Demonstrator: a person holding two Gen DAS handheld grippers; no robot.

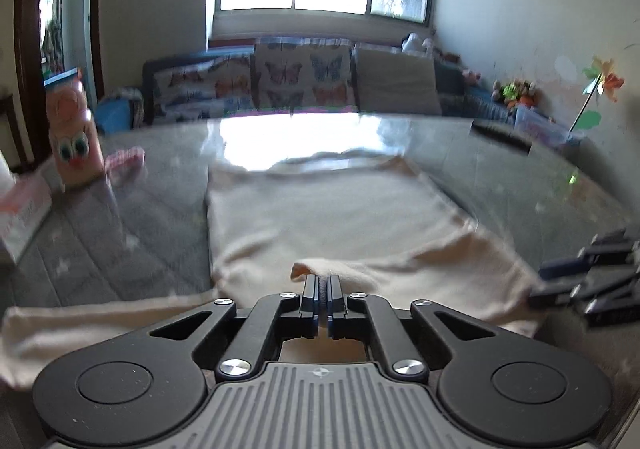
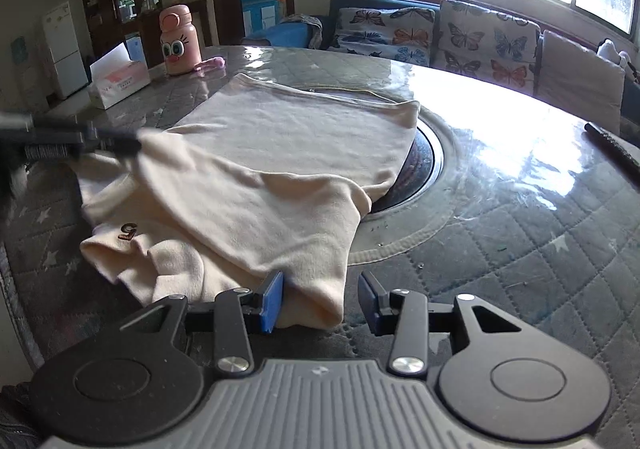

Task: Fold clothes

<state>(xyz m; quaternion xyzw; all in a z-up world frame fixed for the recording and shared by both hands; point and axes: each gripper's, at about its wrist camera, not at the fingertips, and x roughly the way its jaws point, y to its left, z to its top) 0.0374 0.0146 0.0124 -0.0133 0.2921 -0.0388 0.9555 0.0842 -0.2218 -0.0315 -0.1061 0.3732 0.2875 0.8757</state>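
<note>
A cream garment [image 1: 332, 217] [image 2: 280, 153] lies spread on the round table, its near part folded over and rumpled. My left gripper [image 1: 323, 283] is shut on a fold of the cream garment and lifts that edge; in the right wrist view it shows blurred at the left [image 2: 132, 145], holding the cloth up. My right gripper [image 2: 320, 299] is open at the near edge, with a rounded fold of the garment between its blue pads [image 2: 271, 303]. The right gripper shows blurred at the right of the left wrist view [image 1: 536, 297].
A pink cartoon bottle [image 2: 178, 41] [image 1: 74, 129] and a tissue box [image 2: 118, 81] stand at the table's far left, with a small pink item [image 2: 210, 65] beside them. A dark round inset [image 2: 424, 165] sits mid-table. A dark stick [image 2: 612, 149] lies at the right. Sofa cushions [image 2: 480, 41] stand behind.
</note>
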